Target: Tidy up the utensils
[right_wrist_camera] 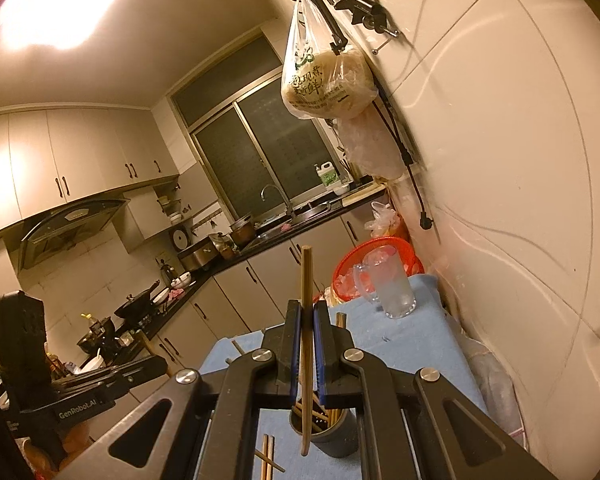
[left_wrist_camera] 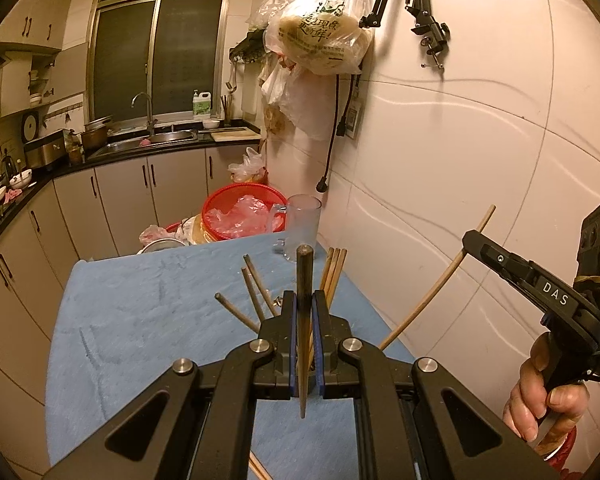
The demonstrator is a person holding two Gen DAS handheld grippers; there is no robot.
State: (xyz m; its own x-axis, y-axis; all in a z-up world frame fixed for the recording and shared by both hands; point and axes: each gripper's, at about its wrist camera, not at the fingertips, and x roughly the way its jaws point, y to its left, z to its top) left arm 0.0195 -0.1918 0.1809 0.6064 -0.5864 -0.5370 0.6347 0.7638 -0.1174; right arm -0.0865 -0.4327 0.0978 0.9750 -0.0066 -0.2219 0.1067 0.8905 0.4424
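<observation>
- Left fingers point(left_wrist_camera: 304, 312): I am clamping them on a dark chopstick point(left_wrist_camera: 304, 280), its long axis upright.
- Right fingers point(right_wrist_camera: 307, 320): I am clamping a pale chopstick point(right_wrist_camera: 307, 280), upright, directly above the holder cup point(right_wrist_camera: 336, 436); this hand is probably nearer.
- Loose chopsticks point(right_wrist_camera: 269, 460) are lying on the blue surface point(left_wrist_camera: 140, 300).
</observation>
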